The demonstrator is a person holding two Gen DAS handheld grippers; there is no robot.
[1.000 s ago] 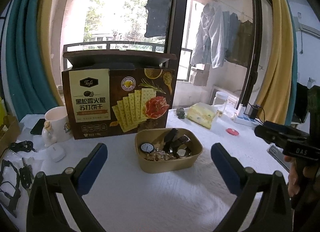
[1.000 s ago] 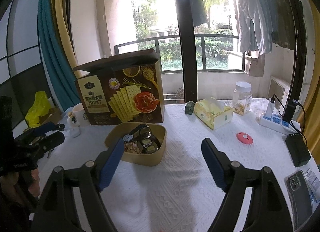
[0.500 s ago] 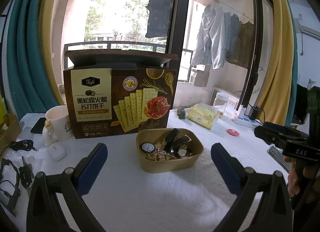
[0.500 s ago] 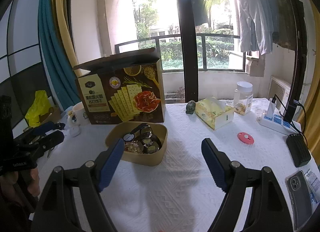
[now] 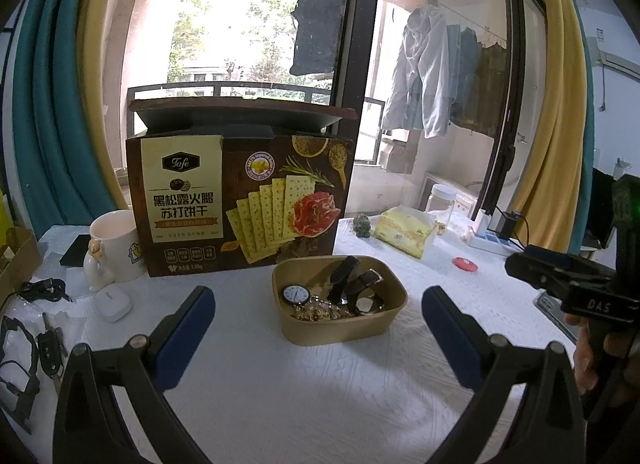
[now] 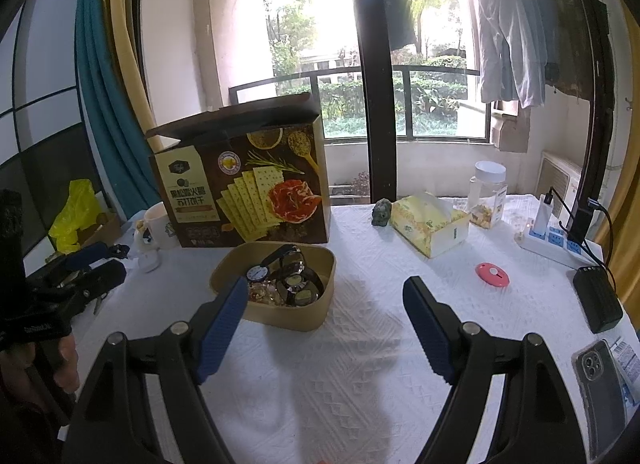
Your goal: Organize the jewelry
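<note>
Tray: a tan, rounded-rectangle paper tray (image 5: pixel 340 324) stands on the white textured tablecloth (image 5: pixel 300 392), just in front of the brown cracker box (image 5: pixel 240 199) and near the middle of the table.
Jewelry: the tray holds a loose heap. A round white-faced pocket watch (image 5: pixel 295 294) lies at its left side, dark-strapped wristwatches (image 5: pixel 356 284) lean across the middle and right, and a tangle of small amber and gold beads or chain (image 5: pixel 320 312) sits at the near edge. Single pieces in the tangle are too small to tell apart.
Jewelry from the right: in the right wrist view the same tray (image 6: pixel 280 312) shows two round dark watch faces (image 6: pixel 296 284) toward its right side and the white dial toward the left.
Left gripper: the left gripper (image 5: pixel 316 328) has its blue-padded fingers spread wide, holding nothing, with the tray seen between them and farther off.
Right gripper: the right gripper (image 6: pixel 324 324) is likewise spread wide and empty; its left finger (image 6: pixel 220 328) overlaps the tray's near left corner in the view, whether touching I cannot tell.
Left of the box: a white ceramic mug (image 5: pixel 116 244).
Far right: a yellow patterned tissue box (image 6: pixel 432 223), a small pink round disc (image 6: pixel 492 274) and a white power strip (image 6: pixel 556 240).
</note>
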